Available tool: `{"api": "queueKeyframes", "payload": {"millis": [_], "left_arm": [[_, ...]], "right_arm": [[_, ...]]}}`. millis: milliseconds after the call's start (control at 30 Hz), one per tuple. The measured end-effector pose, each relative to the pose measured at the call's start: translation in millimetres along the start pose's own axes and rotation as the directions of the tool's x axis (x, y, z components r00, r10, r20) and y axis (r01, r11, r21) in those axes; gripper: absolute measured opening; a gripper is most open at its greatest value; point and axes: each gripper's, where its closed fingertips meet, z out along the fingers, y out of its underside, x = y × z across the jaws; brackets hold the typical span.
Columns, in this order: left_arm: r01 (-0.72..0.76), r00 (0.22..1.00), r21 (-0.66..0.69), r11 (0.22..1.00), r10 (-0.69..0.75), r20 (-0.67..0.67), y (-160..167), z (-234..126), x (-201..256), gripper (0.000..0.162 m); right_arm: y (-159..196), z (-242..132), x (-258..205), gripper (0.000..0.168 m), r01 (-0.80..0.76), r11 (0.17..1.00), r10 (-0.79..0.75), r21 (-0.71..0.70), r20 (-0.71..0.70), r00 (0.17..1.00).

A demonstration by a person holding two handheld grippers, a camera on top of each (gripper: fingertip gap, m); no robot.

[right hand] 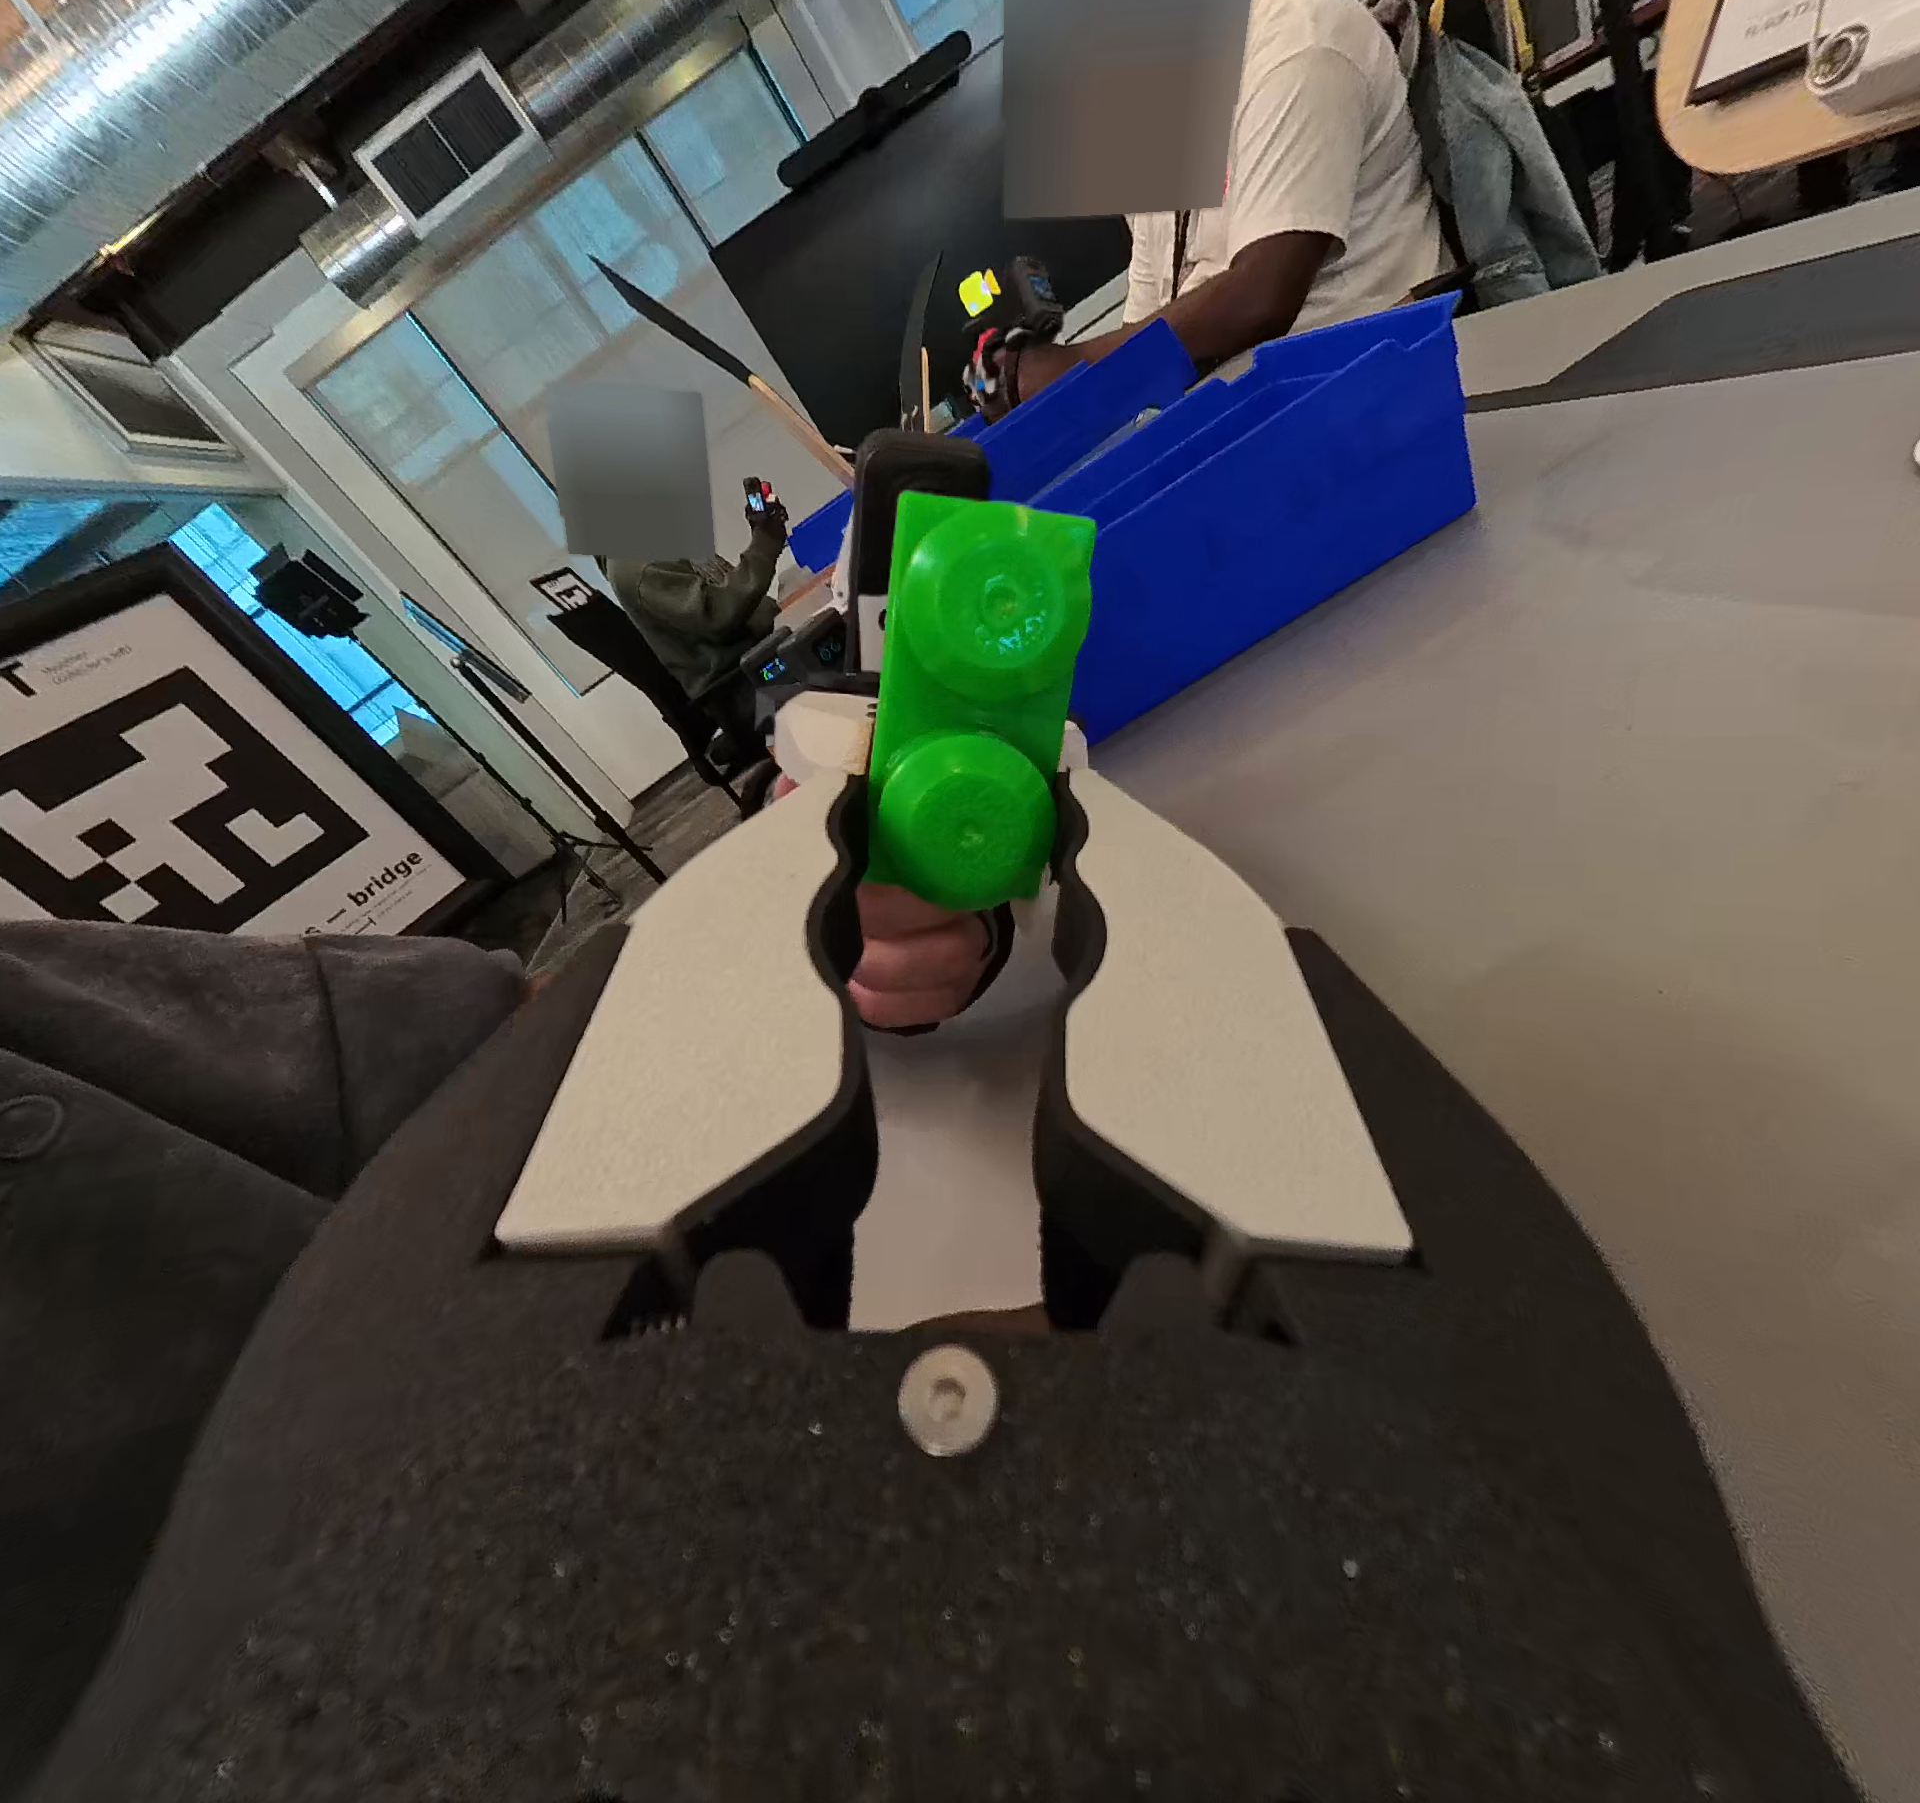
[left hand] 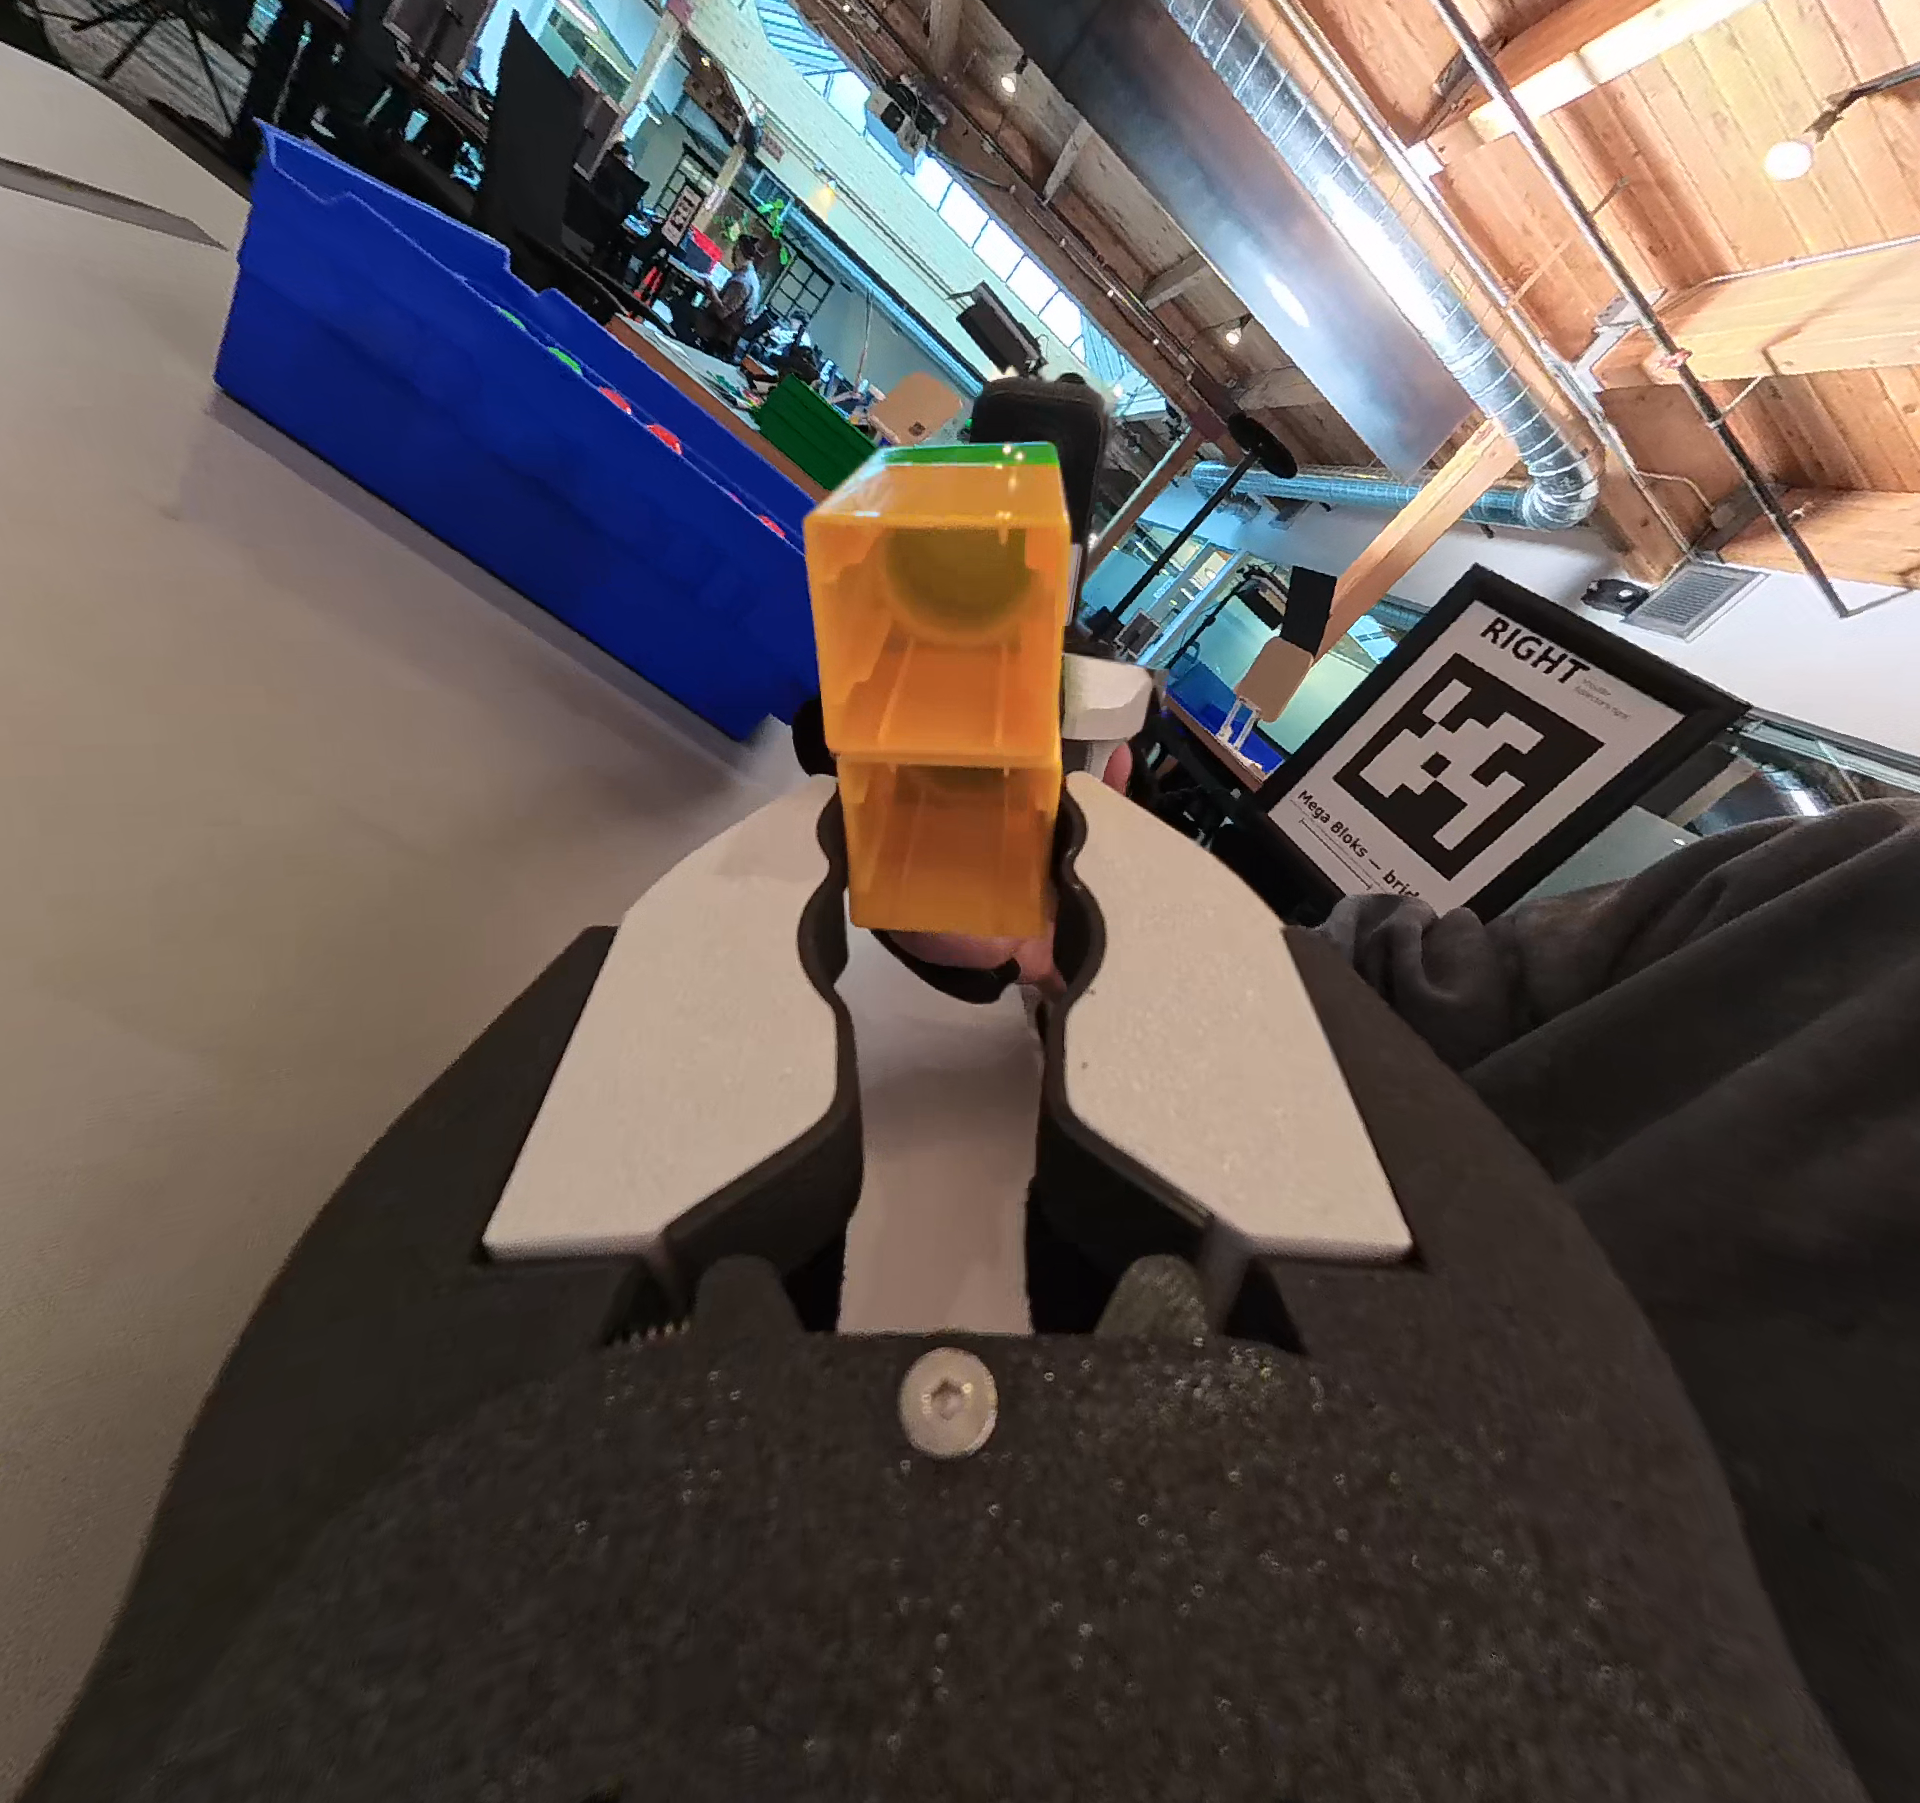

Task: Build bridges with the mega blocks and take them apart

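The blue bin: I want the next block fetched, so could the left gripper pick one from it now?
Probably not: the left gripper is shut on the orange block, so it is occupied, though the way to the blue bin looks unobstructed.

Open-plan lab workspace (exposed ductwork (left hand: 1538, 423), blue bins (left hand: 499, 465), marker boards (left hand: 1455, 756)).

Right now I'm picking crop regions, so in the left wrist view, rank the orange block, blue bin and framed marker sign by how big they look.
1. blue bin
2. framed marker sign, though its lower part is hidden behind a grey sleeve
3. orange block, which sits nearest the camera, so it looks larger than it is.
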Motion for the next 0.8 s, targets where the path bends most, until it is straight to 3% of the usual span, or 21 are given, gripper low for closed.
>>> {"api": "queueKeyframes", "payload": {"millis": [33, 100, 133, 167, 267, 367, 433, 500, 600, 667, 733, 800], "left_arm": [[-0.005, 1.0, -0.005, 1.0, 0.005, 0.014, -0.1, 0.9, -0.5, 0.039], [-0.03, 0.996, -0.036, 0.999, 0.033, 0.086, 0.7, -3.0, -4.1, 0.076], [-0.064, 0.981, -0.053, 0.997, 0.073, 0.18, 0.3, -10.0, -12.3, 0.088], [-0.127, 0.942, -0.075, 0.989, 0.144, 0.302, -1.0, -21.0, -23.4, 0.091], [-0.32, 0.699, -0.112, 0.941, 0.315, 0.642, -13.4, -61.4, -49.3, 0.095], [-0.368, 0.587, -0.13, 0.921, 0.339, 0.735, -15.6, -71.8, -53.2, 0.099], [-0.381, 0.583, -0.151, 0.912, 0.363, 0.726, -11.7, -65.2, -52.9, 0.097], [-0.351, 0.637, -0.164, 0.922, 0.364, 0.68, -2.1, -53.1, -51.1, 0.092], [-0.317, 0.666, -0.179, 0.931, 0.353, 0.657, 5.3, -42.9, -51.8, 0.084], [-0.308, 0.687, -0.178, 0.935, 0.348, 0.638, 6.5, -35.4, -48.9, 0.083], [-0.31, 0.702, -0.181, 0.934, 0.353, 0.619, 7.0, -28.3, -45.0, 0.082], [-0.316, 0.702, -0.199, 0.928, 0.37, 0.609, 8.2, -23.1, -42.2, 0.082]], "right_arm": [[-1.1, -1.0, 0.8, 0.034, -0.002, 1.0, 0.002, 0.006, -0.005, 1.0], [-7.0, -7.6, 5.2, 0.034, 0.006, 0.999, -0.004, 0.034, -0.052, 0.999], [-9.8, -13.1, 8.0, 0.033, 0.01, 0.999, -0.007, 0.037, -0.083, 0.997], [-11.0, -19.2, 10.7, 0.033, 0.02, 1.0, -0.018, 0.023, -0.117, 0.993], [-15.3, -39.0, 20.2, 0.034, 0.063, 0.998, -0.063, -0.007, -0.242, 0.968], [-37.7, -71.2, 19.7, 0.034, 0.104, 0.994, -0.102, -0.016, -0.379, 0.919], [-75.4, -122.8, 11.2, 0.034, 0.177, 0.984, -0.163, -0.025, -0.528, 0.833], [-113.1, -193.5, 9.4, 0.033, 0.222, 0.969, -0.228, -0.104, -0.711, 0.665], [-125.8, -282.0, 32.9, 0.033, 0.047, 0.933, -0.341, -0.357, -0.836, 0.43], [-104.2, -313.0, 62.8, 0.033, -0.149, 0.864, -0.391, -0.482, -0.826, 0.407], [-78.4, -323.8, 91.9, 0.033, -0.268, 0.789, -0.413, -0.552, -0.801, 0.433], [-59.5, -334.7, 120.0, 0.033, -0.363, 0.716, -0.454, -0.596, -0.793, 0.406]]}}
